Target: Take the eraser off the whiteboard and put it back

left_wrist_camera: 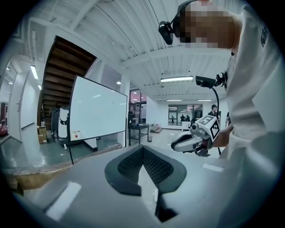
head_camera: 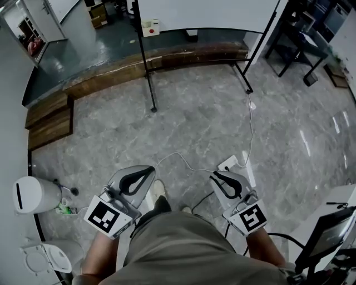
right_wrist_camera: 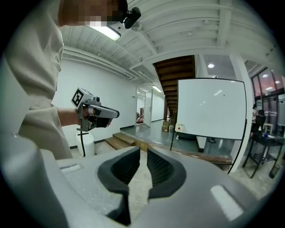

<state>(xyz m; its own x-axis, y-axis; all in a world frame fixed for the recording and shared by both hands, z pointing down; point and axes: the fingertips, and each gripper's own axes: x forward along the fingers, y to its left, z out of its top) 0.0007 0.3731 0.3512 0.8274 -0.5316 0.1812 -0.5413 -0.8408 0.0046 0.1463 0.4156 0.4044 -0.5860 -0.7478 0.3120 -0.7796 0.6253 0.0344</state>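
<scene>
Holding left gripper (head_camera: 151, 168) and right gripper (head_camera: 214, 176) closed, both empty, over the floor (head_camera: 211, 111). Showing the eraser (head_camera: 150, 26) sticking to the whiteboard (head_camera: 206, 14) at its lower corner, well apart from both.

No words, numbers or brand names can be read anywhere. The only printed signs are black-and-white square code patterns. One is on the marker cube (head_camera: 104, 217) of the left gripper (head_camera: 149, 170), and another is on the marker cube (head_camera: 251, 217) of the right gripper (head_camera: 214, 176). The white eraser (head_camera: 150, 26) on the whiteboard (head_camera: 206, 14) bears a red dot but no legible print. A small emblem on the person's shirt (left_wrist_camera: 264, 33) is too blurred to read.
</scene>
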